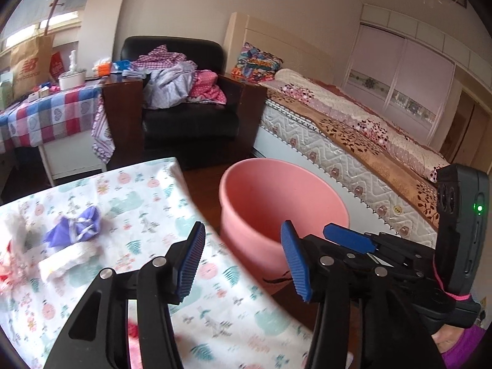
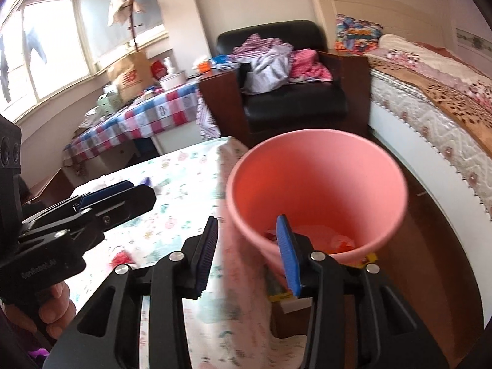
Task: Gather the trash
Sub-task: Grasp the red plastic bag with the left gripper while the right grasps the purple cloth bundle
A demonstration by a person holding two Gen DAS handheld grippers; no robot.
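Observation:
A pink bin (image 1: 276, 196) (image 2: 319, 184) stands on the floor beside a table with a patterned cloth (image 1: 147, 203) (image 2: 184, 184). Red and orange scraps (image 2: 341, 241) lie at the bin's bottom. On the cloth lie a purple wrapper (image 1: 73, 227), a white tissue (image 1: 67, 261) and a red scrap (image 2: 121, 258). My left gripper (image 1: 243, 236) (image 2: 107, 193) hangs over the table's edge, open and empty. My right gripper (image 2: 246, 230) (image 1: 347, 240) is over the bin's near rim, open, with nothing between its pads.
A black armchair (image 1: 190, 98) piled with clothes stands behind the bin, with a bed (image 1: 353, 135) to its right. A checkered table (image 1: 52, 113) with a paper bag and boxes is at the back left. A taped box (image 2: 286, 298) sits at the bin's foot.

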